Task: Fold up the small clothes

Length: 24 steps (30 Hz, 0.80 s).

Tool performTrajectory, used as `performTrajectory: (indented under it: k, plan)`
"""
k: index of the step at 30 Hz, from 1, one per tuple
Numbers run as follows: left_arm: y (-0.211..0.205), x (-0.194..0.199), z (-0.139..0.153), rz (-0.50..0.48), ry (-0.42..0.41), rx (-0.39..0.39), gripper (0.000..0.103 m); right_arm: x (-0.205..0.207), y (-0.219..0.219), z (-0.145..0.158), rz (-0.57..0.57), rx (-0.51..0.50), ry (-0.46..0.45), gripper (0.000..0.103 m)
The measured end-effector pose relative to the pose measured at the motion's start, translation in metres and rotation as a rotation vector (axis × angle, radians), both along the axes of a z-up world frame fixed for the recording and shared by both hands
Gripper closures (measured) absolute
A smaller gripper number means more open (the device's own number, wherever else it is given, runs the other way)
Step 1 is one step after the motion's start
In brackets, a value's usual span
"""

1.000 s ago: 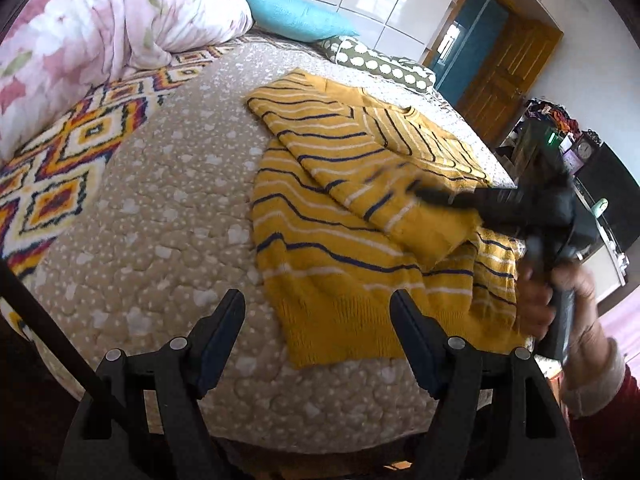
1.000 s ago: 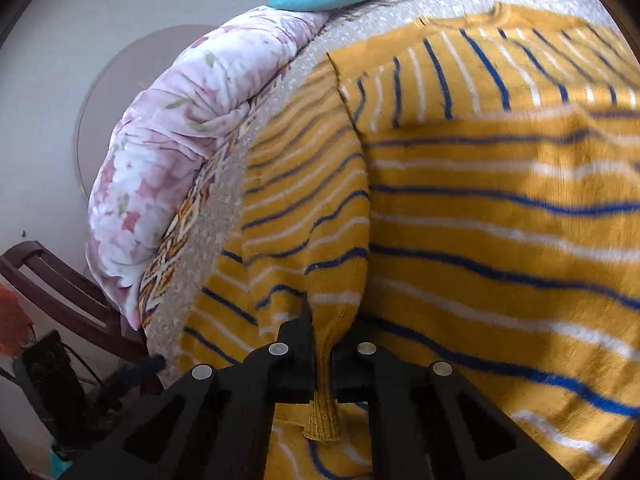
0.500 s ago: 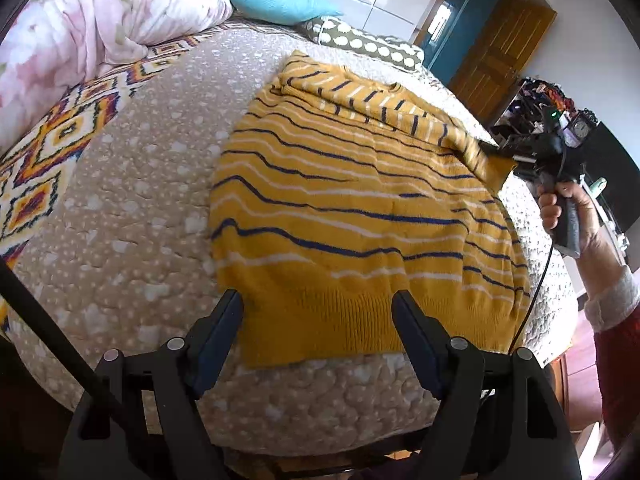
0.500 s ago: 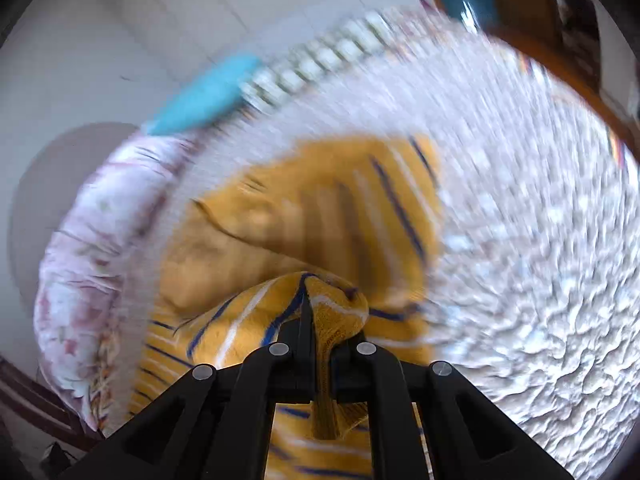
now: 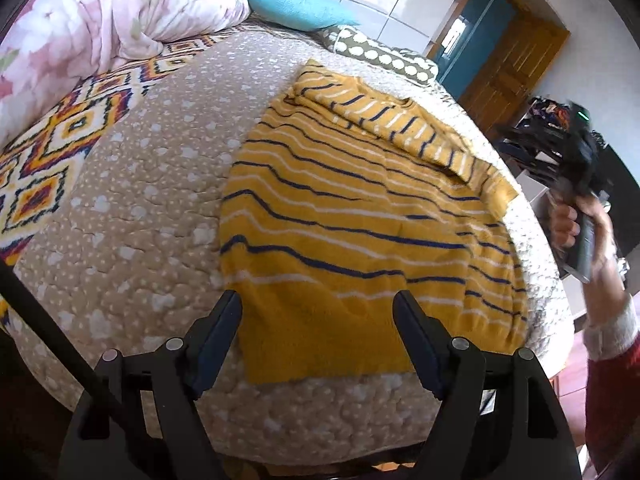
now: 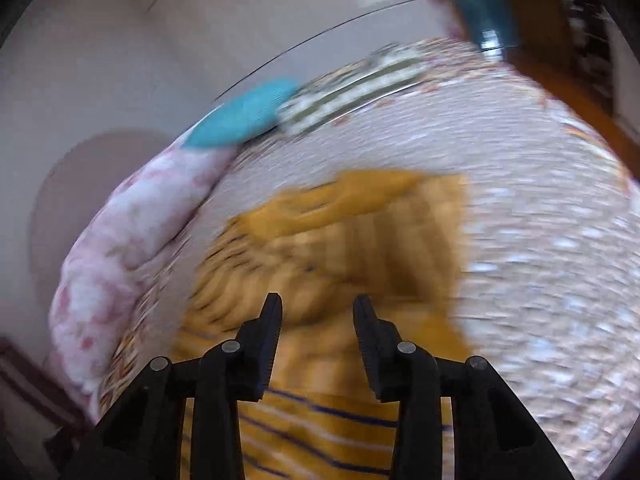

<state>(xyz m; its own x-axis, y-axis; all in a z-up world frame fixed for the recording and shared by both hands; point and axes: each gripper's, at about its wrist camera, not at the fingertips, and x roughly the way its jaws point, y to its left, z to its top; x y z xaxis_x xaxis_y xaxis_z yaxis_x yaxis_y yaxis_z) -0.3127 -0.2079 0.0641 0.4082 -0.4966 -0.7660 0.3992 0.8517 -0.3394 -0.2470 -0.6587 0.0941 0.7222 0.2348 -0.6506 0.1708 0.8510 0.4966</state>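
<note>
The right gripper (image 6: 316,316) has just been opening, empty, above the sweater (image 5: 360,240); the left gripper (image 5: 318,316) gapes wide over its hem.

The sweater (image 5: 352,232) is mustard yellow with thin navy and white stripes, plain yellow along its hem near the bed's front edge. The bed cover (image 5: 132,208) is beige with little white dots and blotches. Along the bed's left edge there's a blanket (image 5: 52,148) in orange, navy and white diamonds, plus a pink floral duvet (image 5: 100,16). At the head: a plain turquoise pillow (image 5: 292,8) and an olive one with white polka dots (image 5: 380,54). Both grippers (image 5: 318,336) (image 6: 316,330) are black.
</note>
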Motion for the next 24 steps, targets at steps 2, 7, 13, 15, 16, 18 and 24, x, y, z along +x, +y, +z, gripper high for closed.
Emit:
performTrajectory:
  k: [2, 7, 13, 15, 16, 18, 24]
  plan:
    - [-0.002, -0.004, 0.004, -0.011, -0.02, -0.002, 0.026, 0.026, 0.024, -0.009, 0.057, -0.042, 0.041, 0.07]
    - [0.013, -0.006, 0.012, 0.024, -0.083, -0.009, 0.025, 0.11, 0.063, -0.059, 0.093, -0.15, 0.221, 0.07]
    - [0.054, 0.004, 0.014, 0.089, -0.091, -0.045, 0.024, 0.156, 0.076, -0.069, 0.031, -0.268, 0.321, 0.069]
    - [0.066, 0.005, 0.017, 0.099, -0.111, -0.046, 0.022, 0.147, 0.089, -0.041, 0.015, -0.295, 0.198, 0.069]
    - [0.071, 0.006, 0.018, 0.106, -0.119, -0.048, 0.022, 0.146, 0.1, -0.031, 0.036, -0.264, 0.155, 0.069]
    - [0.079, 0.009, 0.019, 0.117, -0.127, -0.061, 0.021, 0.156, 0.118, -0.031, 0.091, -0.213, 0.165, 0.069]
    - [0.102, 0.009, 0.018, 0.175, -0.114, -0.074, 0.021, 0.205, 0.211, -0.075, 0.235, -0.314, 0.298, 0.067]
